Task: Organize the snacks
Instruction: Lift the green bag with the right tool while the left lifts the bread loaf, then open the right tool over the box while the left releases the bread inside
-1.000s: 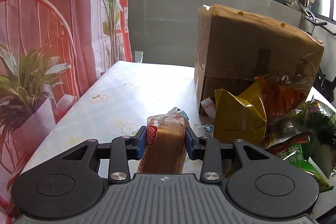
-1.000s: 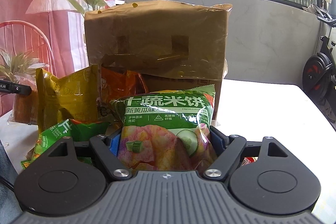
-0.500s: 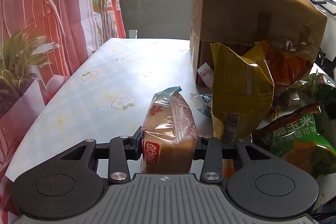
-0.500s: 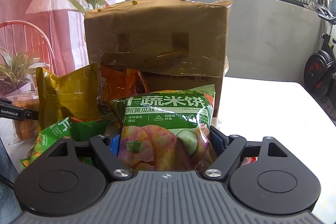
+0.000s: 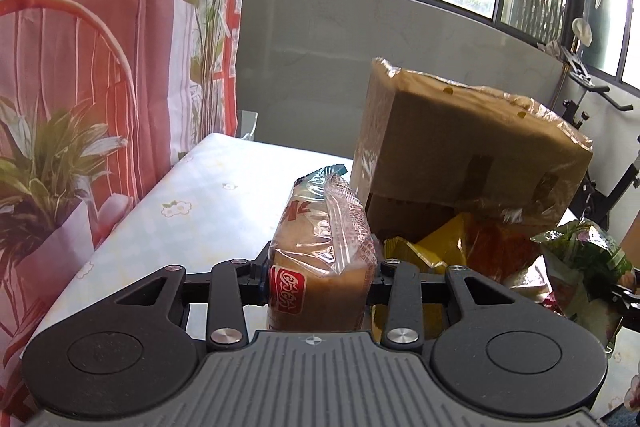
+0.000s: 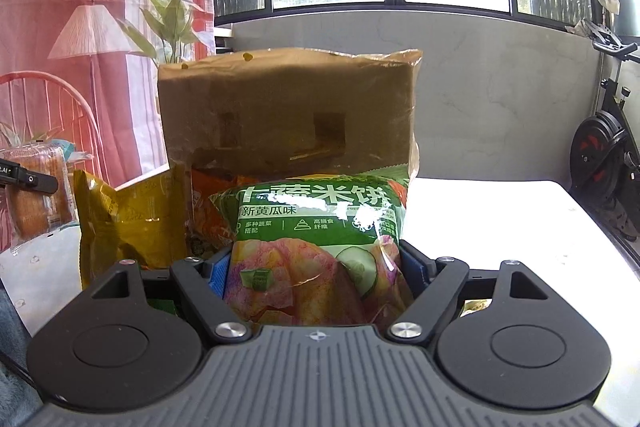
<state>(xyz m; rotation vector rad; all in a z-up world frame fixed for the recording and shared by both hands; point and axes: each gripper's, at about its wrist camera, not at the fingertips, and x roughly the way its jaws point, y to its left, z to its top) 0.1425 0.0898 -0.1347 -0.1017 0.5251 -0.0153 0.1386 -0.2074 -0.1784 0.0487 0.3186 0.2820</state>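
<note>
Floral-print white tablecloth [image 5: 208, 195], tall brown cardboard box [image 5: 472, 147] behind.
Your left gripper [image 5: 320, 279] clamped the clear-wrapped bread loaf [image 5: 324, 251]; your right gripper [image 6: 316, 267] clamped the green rice-cracker bag [image 6: 316, 227]; squeezing gently was advisable.

The surface [image 5: 208, 203] has a pale cloth with little flower prints, running from lower left up to the middle of the frame. A big brown cardboard box [image 5: 460, 147] sits on it center-right, with a yellow bag [image 6: 128, 223] and an orange bag [image 5: 496, 247] crowded at its base.
</note>
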